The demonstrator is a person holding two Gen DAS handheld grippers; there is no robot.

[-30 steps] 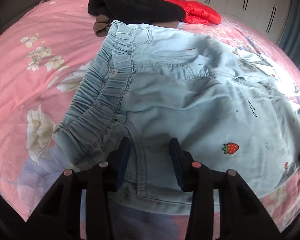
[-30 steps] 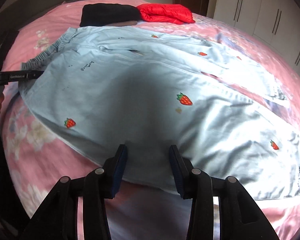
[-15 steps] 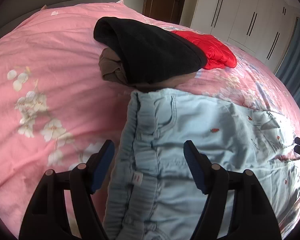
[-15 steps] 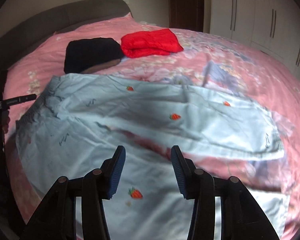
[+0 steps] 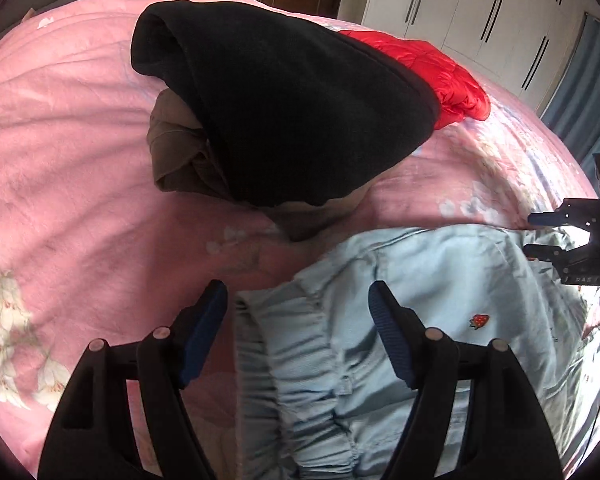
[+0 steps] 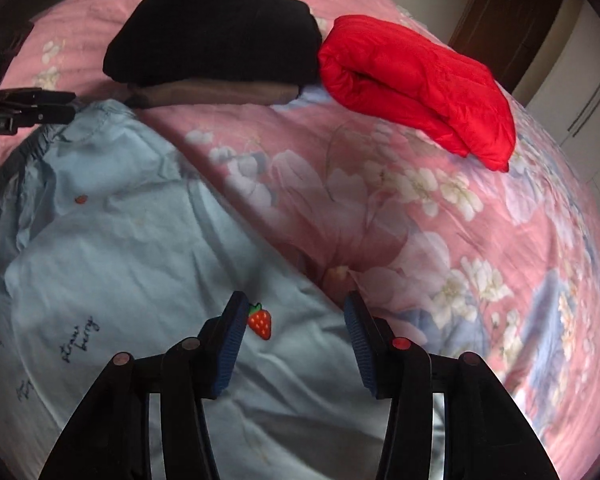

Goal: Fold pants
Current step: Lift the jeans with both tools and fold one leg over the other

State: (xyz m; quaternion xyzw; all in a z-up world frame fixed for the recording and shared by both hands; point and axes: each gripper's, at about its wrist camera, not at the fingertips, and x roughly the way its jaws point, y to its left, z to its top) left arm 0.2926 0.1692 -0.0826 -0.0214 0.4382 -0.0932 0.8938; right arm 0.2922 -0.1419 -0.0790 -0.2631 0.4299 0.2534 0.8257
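Light blue pants [image 5: 420, 280] with strawberry prints lie spread on the pink floral bedspread [image 5: 60, 140]. My left gripper [image 5: 296, 288] is open and hovers over the far corner of the gathered elastic waistband [image 5: 284, 344], with nothing pinched between its pads. In the right wrist view the pants [image 6: 120, 260] fill the lower left. My right gripper [image 6: 295, 298] is open above their far edge, beside a strawberry print [image 6: 260, 320], and holds nothing. Each gripper also shows in the other's view: the right gripper [image 5: 534, 234] at the right edge, the left gripper [image 6: 70, 105] at the left edge.
A folded black garment [image 5: 292, 112] rests on a brown one [image 5: 176, 148] just beyond the waistband. A red padded jacket [image 6: 416, 84] lies folded to its right. White wardrobe doors [image 5: 480, 8] and a dark wooden door [image 6: 508, 28] stand behind the bed.
Both grippers have travelled from the near side of the pants to their far edge, toward the clothes pile. The left jaws have spread much wider. The right wrist has rolled.
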